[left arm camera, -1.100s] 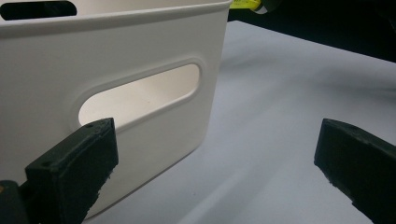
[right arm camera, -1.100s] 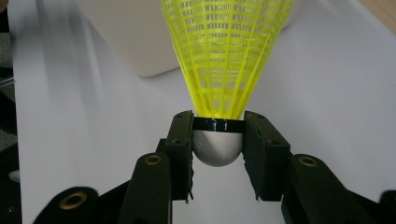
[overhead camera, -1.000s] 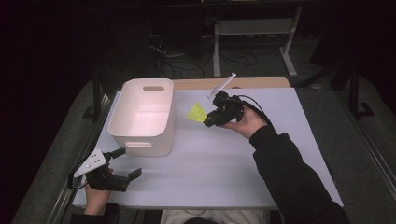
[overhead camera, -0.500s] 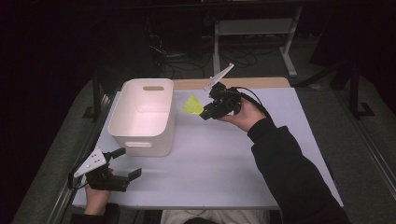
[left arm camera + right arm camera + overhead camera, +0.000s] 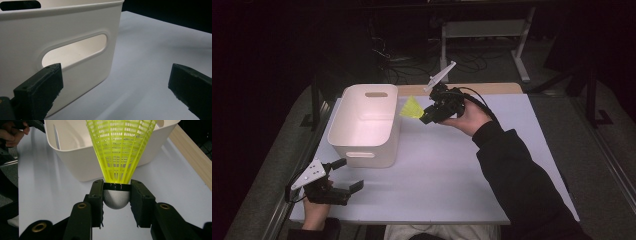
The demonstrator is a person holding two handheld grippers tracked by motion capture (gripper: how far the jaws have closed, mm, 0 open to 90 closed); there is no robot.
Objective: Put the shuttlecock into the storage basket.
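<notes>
A yellow plastic shuttlecock [image 5: 412, 107] is held in the air by my right gripper [image 5: 426, 118], just right of the white bin [image 5: 364, 150]. The right gripper view shows the jaws shut on the shuttlecock's grey rounded cork [image 5: 116, 199], with the yellow skirt [image 5: 120, 147] pointing toward the bin [image 5: 75, 162]. My left gripper [image 5: 343, 176] rests low at the table's near left corner, open and holding nothing. In the left gripper view its fingers [image 5: 40, 91] stand wide apart in front of the bin's handle slot [image 5: 75, 51].
The white table top [image 5: 452, 170] stretches between the bin and the right arm. A wooden strip [image 5: 492, 88] runs along the far edge. A white stand [image 5: 484, 30] and cables lie on the dark floor beyond.
My right gripper has risen with the shuttlecock and moved left toward the bin's right wall. The left gripper has stayed in place.
</notes>
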